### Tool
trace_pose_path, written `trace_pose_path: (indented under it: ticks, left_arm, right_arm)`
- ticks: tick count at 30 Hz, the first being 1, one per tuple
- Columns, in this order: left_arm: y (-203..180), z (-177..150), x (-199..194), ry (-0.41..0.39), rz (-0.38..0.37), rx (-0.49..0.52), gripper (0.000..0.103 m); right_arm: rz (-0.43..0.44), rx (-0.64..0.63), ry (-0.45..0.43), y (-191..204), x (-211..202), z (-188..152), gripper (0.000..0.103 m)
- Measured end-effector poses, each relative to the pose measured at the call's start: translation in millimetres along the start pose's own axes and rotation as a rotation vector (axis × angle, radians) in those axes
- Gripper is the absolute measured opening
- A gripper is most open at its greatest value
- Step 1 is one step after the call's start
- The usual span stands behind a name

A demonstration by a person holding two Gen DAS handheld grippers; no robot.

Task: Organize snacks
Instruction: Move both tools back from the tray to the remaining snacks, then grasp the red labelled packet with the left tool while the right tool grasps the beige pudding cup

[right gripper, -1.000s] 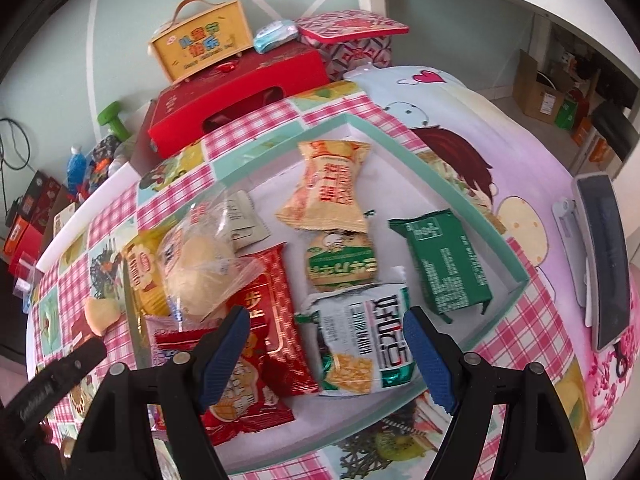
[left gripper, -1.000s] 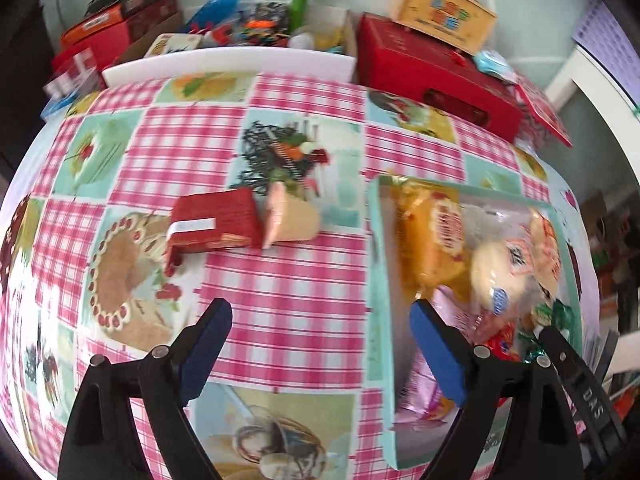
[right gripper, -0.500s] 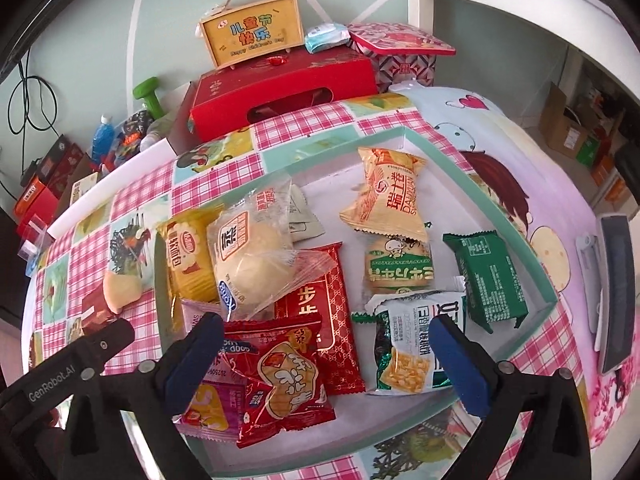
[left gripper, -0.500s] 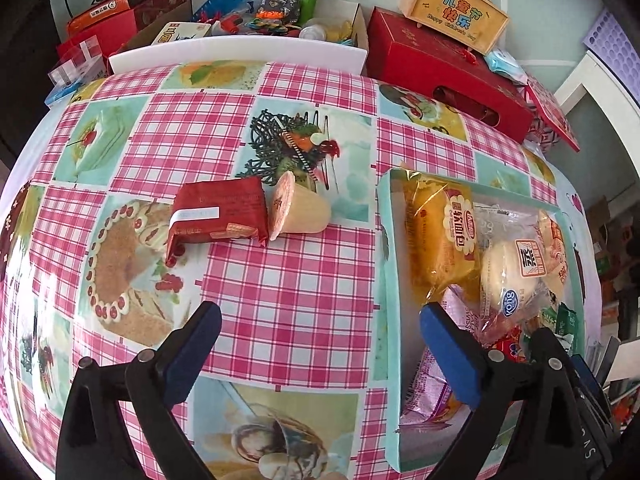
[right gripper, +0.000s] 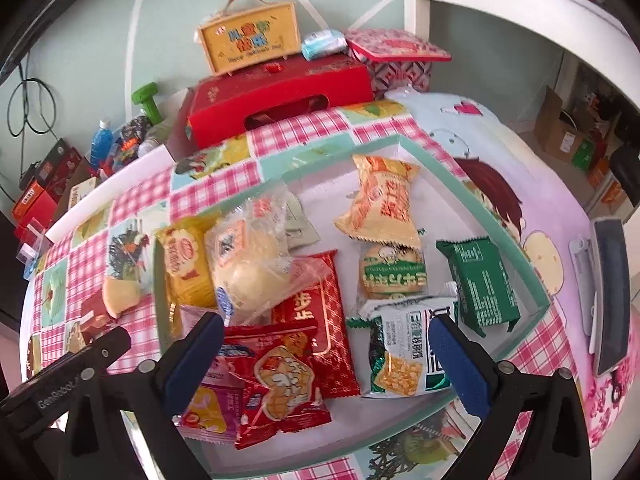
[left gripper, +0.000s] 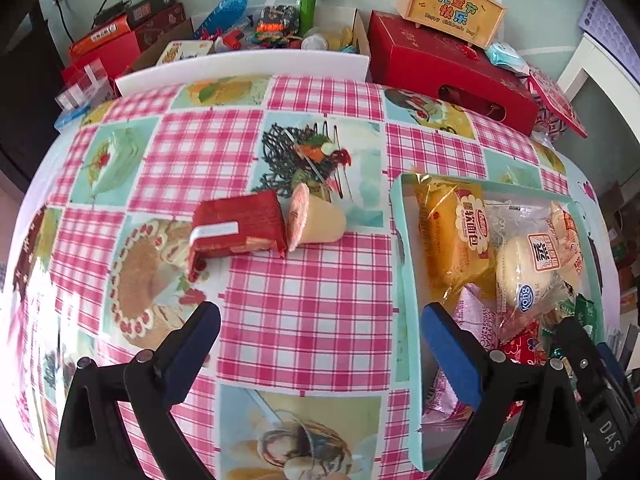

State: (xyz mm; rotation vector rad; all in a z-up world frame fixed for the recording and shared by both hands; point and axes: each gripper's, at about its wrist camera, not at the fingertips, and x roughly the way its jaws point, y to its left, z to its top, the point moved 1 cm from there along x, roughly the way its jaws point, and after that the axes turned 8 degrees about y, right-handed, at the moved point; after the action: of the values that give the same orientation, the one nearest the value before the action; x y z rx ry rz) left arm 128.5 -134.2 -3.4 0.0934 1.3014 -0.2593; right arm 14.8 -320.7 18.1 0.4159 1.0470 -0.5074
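A red snack packet (left gripper: 236, 225) and a tipped pudding cup (left gripper: 316, 220) lie together on the checked tablecloth, left of a teal-rimmed tray (left gripper: 401, 264). The tray (right gripper: 516, 248) holds several snack packs, among them a yellow bread pack (left gripper: 454, 236) and a green packet (right gripper: 482, 282). My left gripper (left gripper: 320, 330) is open and empty, above the cloth in front of the packet and cup. My right gripper (right gripper: 320, 340) is open and empty, above the tray's near side. The cup (right gripper: 120, 294) also shows in the right wrist view.
A red gift box (left gripper: 452, 66) with a yellow carry case (left gripper: 450, 8) on it stands behind the table. A cluttered cardboard box (left gripper: 256, 38) sits at the back left. A phone on a stand (right gripper: 608, 300) lies right of the tray.
Both grippers have pulled back and risen, so more of the table and tray shows. Both stay open. The packet, cup and tray contents have not moved.
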Motion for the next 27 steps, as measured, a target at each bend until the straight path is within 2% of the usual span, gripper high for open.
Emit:
trace_pose_path:
  ticks: [8,19,23,27]
  left_arm:
    - [26,9,-5,-0.014,0.017,-0.034,0.1]
    - [117,21,-7,-0.024,0.058,-0.271,0.1]
    - [132,24,-4,-0.017,0.037,-0.302,0.1]
    - [134,31,-2,-0.016,-0.001,-0.296,0.1]
  right_arm:
    - [0.048,-0.093,-0.034,36,-10,-3,0.103]
    - [0.143,-0.179,-0.023,89,-7,-14,0.103]
    - [0.193,-0.185,-0.02,104,-4,-14,0.103]
    - [0.202,-0.218,-0.03,123,-1,-14,0.101]
